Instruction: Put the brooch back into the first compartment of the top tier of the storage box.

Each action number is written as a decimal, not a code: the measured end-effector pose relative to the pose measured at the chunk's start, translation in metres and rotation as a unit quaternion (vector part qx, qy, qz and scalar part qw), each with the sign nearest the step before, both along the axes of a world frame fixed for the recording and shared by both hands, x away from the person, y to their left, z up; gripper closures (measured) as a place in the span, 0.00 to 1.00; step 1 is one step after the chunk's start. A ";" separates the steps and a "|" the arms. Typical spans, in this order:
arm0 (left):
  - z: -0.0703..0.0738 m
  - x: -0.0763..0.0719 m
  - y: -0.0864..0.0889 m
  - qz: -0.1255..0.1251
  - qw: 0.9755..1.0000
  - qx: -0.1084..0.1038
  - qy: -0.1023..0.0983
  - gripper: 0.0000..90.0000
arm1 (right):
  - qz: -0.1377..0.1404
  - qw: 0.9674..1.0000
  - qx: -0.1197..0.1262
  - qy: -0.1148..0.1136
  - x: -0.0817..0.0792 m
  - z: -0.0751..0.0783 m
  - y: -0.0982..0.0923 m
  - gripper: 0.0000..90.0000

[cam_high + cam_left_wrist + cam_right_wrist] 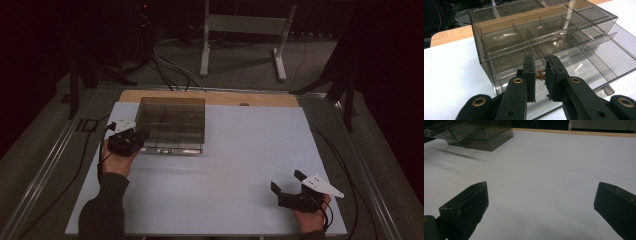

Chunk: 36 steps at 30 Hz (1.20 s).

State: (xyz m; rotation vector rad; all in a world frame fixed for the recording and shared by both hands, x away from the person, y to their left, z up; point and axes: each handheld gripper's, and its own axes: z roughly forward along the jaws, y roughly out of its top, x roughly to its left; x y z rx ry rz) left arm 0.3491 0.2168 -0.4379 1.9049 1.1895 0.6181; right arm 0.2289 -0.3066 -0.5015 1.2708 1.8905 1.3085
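On white table [225, 165]: smoked plastic organizer [172, 125]; dark room behind.

High view overhead, gripper views close; all share organizer box [172, 125].

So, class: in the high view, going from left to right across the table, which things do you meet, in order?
left gripper → smoky clear drawer box → bare white tabletop → right gripper

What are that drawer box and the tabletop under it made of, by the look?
Drawer box: probably smoke-tinted clear plastic, glossy; its dividers show through the walls and highlights glint. Tabletop: matte white sheet, likely laminate, over a wood-look board whose tan edge shows at the far side.
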 end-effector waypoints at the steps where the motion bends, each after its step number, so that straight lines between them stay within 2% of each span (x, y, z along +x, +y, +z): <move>1: -0.001 0.001 0.000 0.000 1.000 0.001 0.002 0.89 | 0.000 1.000 0.000 0.000 0.000 0.000 0.000 0.00; 17: -0.011 0.010 -0.003 0.005 0.999 0.013 0.033 0.88 | -0.001 1.000 0.000 0.001 0.000 0.000 0.000 0.00; 18: -0.012 0.010 -0.003 0.004 1.000 0.007 0.030 0.83 | -0.001 1.000 0.000 0.001 0.000 0.000 0.000 0.00; 20: -0.011 0.008 -0.002 0.009 1.000 -0.009 0.020 0.66 | -0.001 1.000 -0.001 0.000 0.000 0.000 0.000 0.00; 22: -0.010 0.005 -0.001 0.021 1.000 -0.017 0.008 0.48 | -0.002 1.000 0.000 0.001 0.000 0.000 -0.001 0.00; 25: -0.008 0.003 0.001 0.036 0.999 -0.028 0.006 0.26 | -0.001 1.000 0.000 0.001 -0.001 0.000 0.000 0.00; 27: -0.008 0.002 0.003 0.039 0.999 -0.031 0.004 0.17 | 0.000 1.000 -0.001 0.000 0.000 0.000 0.000 0.00; 28: -0.008 0.002 0.003 0.039 0.999 -0.031 0.004 0.17 | -0.001 1.000 -0.001 0.001 -0.001 0.000 0.000 0.00; 29: -0.006 0.000 0.006 0.039 0.998 -0.044 0.002 0.05 | 0.000 1.000 -0.001 0.001 0.000 0.000 0.000 0.00; 33: -0.005 -0.001 0.010 0.037 0.998 -0.052 0.008 0.02 | 0.000 1.000 -0.001 0.002 0.000 0.000 0.001 0.00; 36: -0.005 -0.004 0.010 0.029 0.998 -0.059 0.003 0.01 | 0.000 1.000 -0.001 0.002 0.000 -0.001 0.001 0.00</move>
